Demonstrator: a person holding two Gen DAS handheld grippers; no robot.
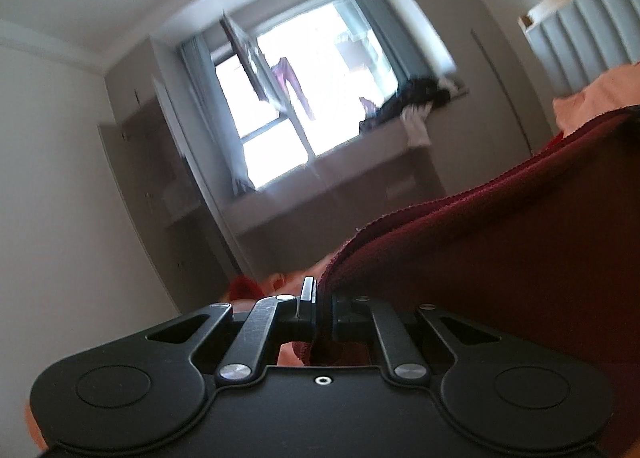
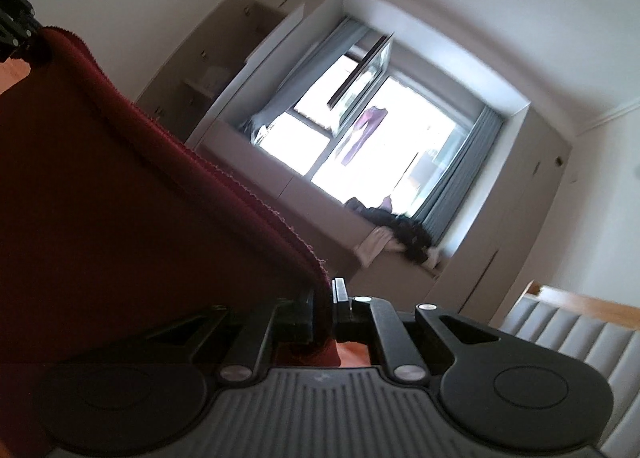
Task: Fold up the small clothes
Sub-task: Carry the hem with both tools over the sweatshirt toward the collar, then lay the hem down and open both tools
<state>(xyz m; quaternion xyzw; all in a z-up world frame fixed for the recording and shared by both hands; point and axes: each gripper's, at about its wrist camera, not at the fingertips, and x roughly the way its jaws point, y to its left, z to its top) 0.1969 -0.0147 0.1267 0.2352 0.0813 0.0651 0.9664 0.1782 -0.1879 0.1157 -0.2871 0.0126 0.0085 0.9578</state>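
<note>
The left gripper [image 1: 320,308] is clamped on a corner of a dark red cloth [image 1: 500,258], the fabric pinched between its fingers [image 1: 308,294] with a little tuft poking out behind them. From that corner the cloth runs up and to the right in the left wrist view, its hemmed top edge taut and lifted into the air, filling the lower right of the picture. Beyond it lies orange bedding [image 1: 592,97], and a padded grey headboard [image 1: 584,41] stands at the upper right. Straight ahead is a bright window [image 1: 304,109] with a purple garment [image 1: 292,85] hanging in it and a heap of dark clothes [image 1: 408,101] on the sill.

The right gripper [image 2: 332,310] is closed on the cloth's [image 2: 120,197] other corner, fabric squeezed between its fingers [image 2: 340,292]. Here the cloth stretches up and to the left, its hem rising to the far corner, where part of the left gripper [image 2: 16,29] shows at the upper left. To the right are the window [image 2: 384,137], the clothes [image 2: 404,230] on the sill, and the headboard [image 2: 568,334] at the lower right.
</note>
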